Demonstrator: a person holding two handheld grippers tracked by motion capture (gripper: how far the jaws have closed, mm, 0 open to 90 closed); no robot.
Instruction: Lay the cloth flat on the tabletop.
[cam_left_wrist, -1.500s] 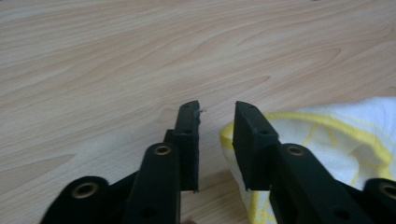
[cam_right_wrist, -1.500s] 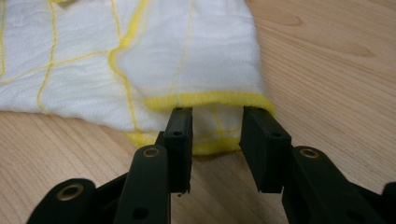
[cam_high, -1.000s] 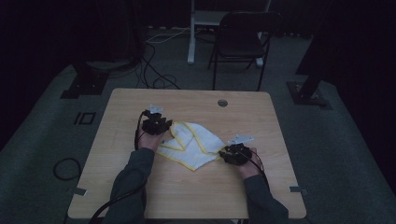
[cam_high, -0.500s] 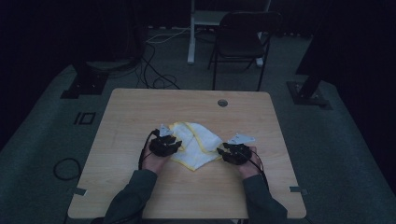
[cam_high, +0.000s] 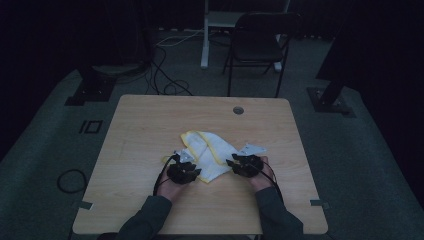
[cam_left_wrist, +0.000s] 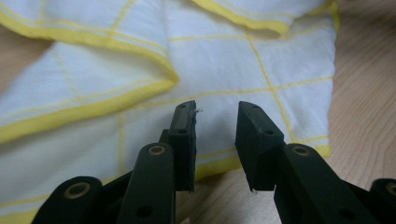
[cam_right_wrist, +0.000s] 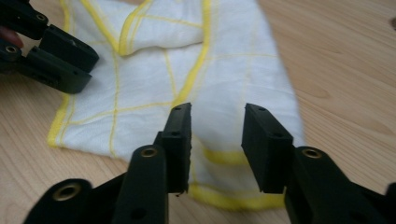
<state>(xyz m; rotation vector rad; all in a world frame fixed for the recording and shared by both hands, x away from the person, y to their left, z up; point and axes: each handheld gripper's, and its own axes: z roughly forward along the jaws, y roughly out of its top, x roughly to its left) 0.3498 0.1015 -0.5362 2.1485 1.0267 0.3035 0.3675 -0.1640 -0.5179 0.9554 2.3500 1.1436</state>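
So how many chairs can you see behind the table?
1. A dark folding chair stands on the floor beyond the far edge of the wooden table, a little right of its middle, beside a white post. The room is dark, so more might be hidden.

My left gripper (cam_left_wrist: 215, 140) and right gripper (cam_right_wrist: 217, 144) have matt black plastic jaws with brass-coloured rivets, poised over a soft white woven cloth (cam_right_wrist: 196, 74) with yellow hems and thin yellow grid lines, lying on the smooth, pale wood-grain table (cam_high: 150, 120).
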